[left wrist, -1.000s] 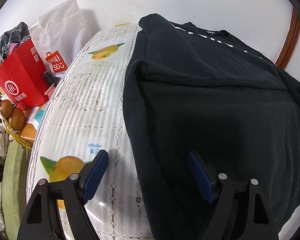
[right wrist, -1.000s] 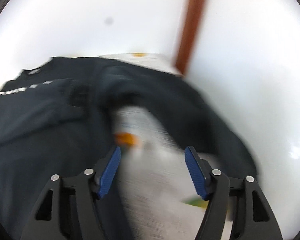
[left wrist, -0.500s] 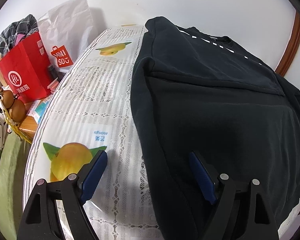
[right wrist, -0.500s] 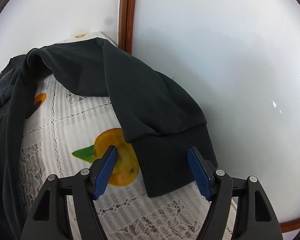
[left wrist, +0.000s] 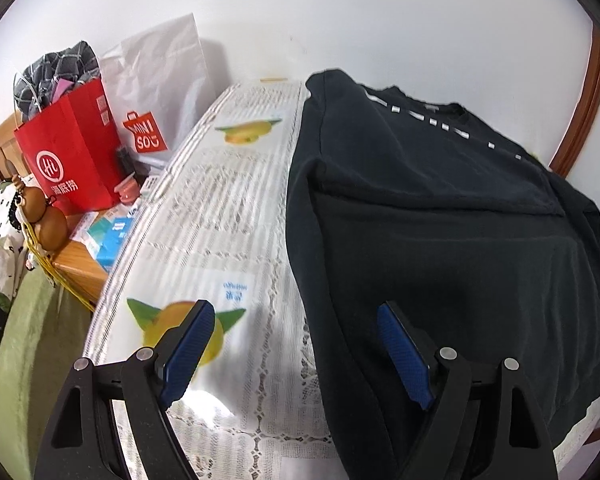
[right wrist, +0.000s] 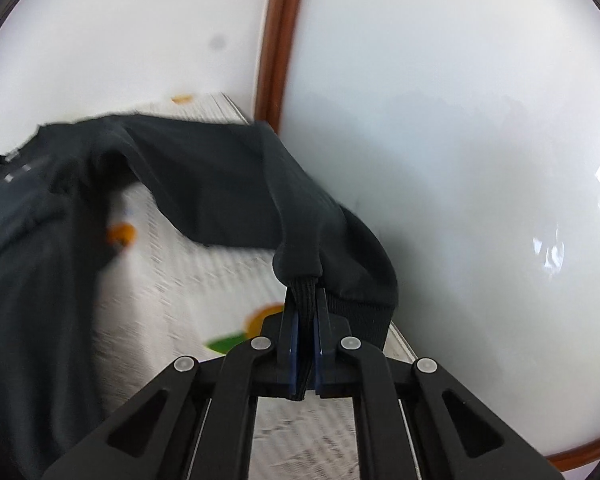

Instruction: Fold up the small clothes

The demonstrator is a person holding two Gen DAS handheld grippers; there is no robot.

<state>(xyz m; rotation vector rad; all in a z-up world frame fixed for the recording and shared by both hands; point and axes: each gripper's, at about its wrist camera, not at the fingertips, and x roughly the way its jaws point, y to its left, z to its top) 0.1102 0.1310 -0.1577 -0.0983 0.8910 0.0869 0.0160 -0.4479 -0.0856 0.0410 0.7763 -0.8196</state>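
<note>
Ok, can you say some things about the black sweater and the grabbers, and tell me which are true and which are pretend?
1. The right gripper is shut on the sleeve cuff. True.
2. The left gripper is pinching the sweater. False: it is open and holds nothing.
3. The sweater is red. False: it is black.
4. A red paper bag stands beside the table. True.
5. The tablecloth shows fruit pictures. True.
</note>
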